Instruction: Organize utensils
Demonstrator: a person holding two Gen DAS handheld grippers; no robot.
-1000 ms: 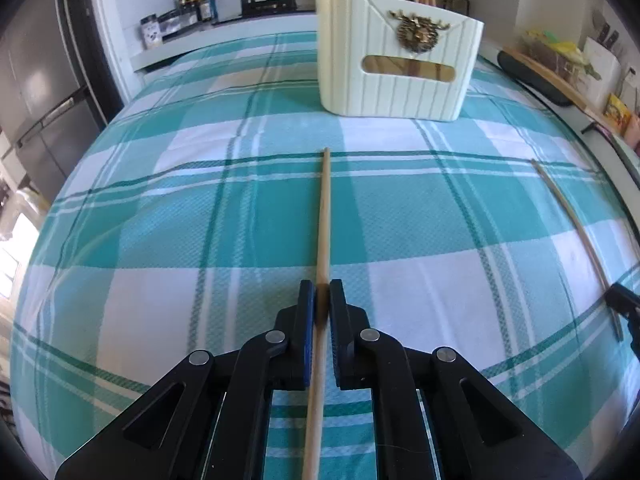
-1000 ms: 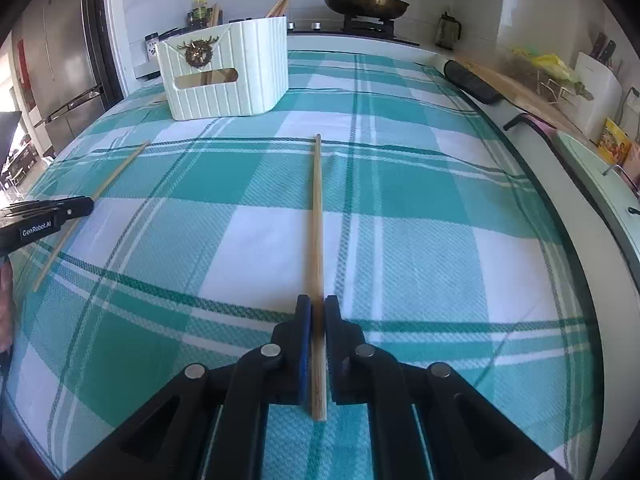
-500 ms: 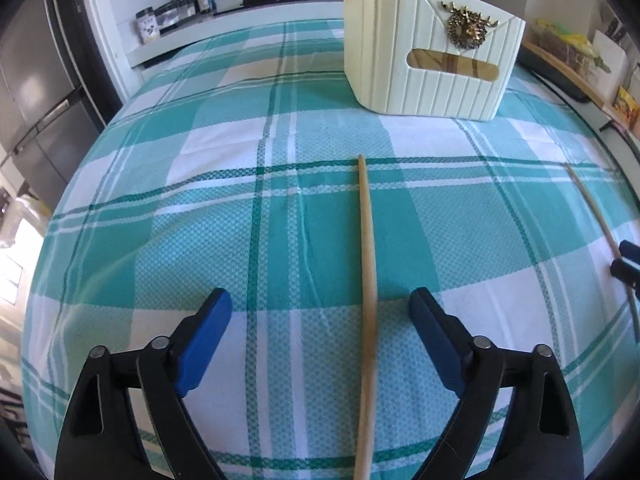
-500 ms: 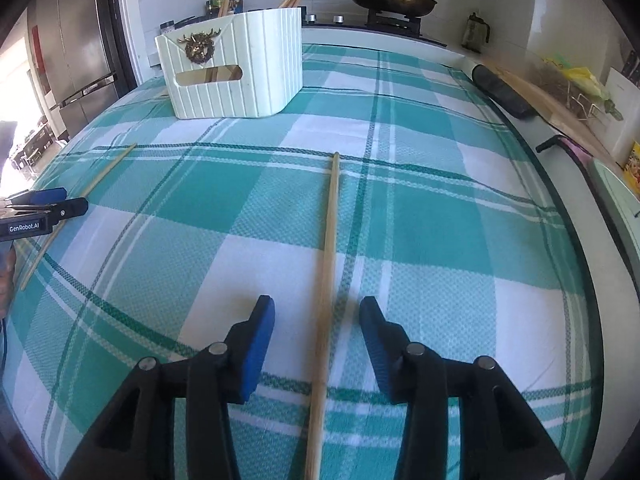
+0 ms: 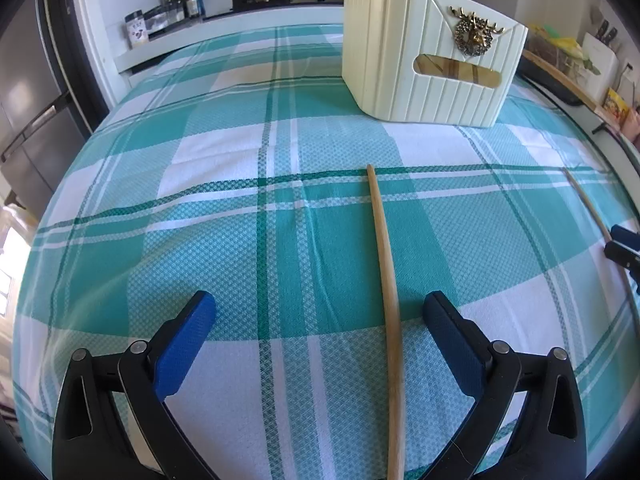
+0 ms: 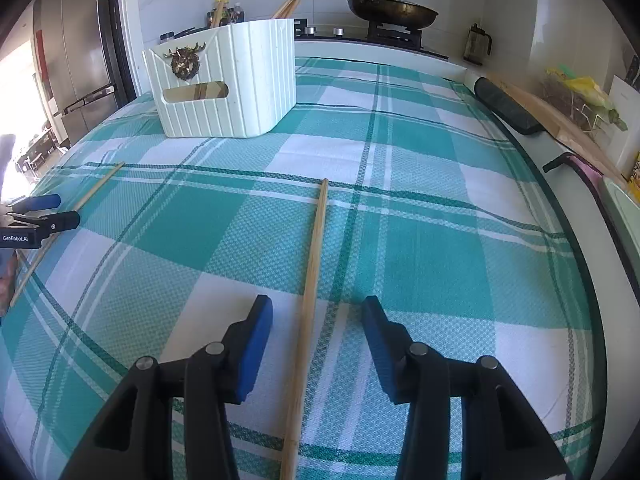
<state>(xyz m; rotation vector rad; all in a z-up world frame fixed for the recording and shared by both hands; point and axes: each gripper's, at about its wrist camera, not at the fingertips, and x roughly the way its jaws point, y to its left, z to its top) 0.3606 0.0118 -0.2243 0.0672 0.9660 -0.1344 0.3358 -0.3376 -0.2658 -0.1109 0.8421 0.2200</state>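
Left wrist view: my left gripper [image 5: 320, 340], clamped on its chopstick [image 5: 386, 280] a second ago, is opening wide, so the stick lies loose on the bench [image 5: 224, 208]. Right wrist view: my right gripper [image 6: 318, 340] has parted too, its chopstick [image 6: 314, 264] untouched between the pads. Neither reached the holder [image 6: 224, 84]; both need regrasping.
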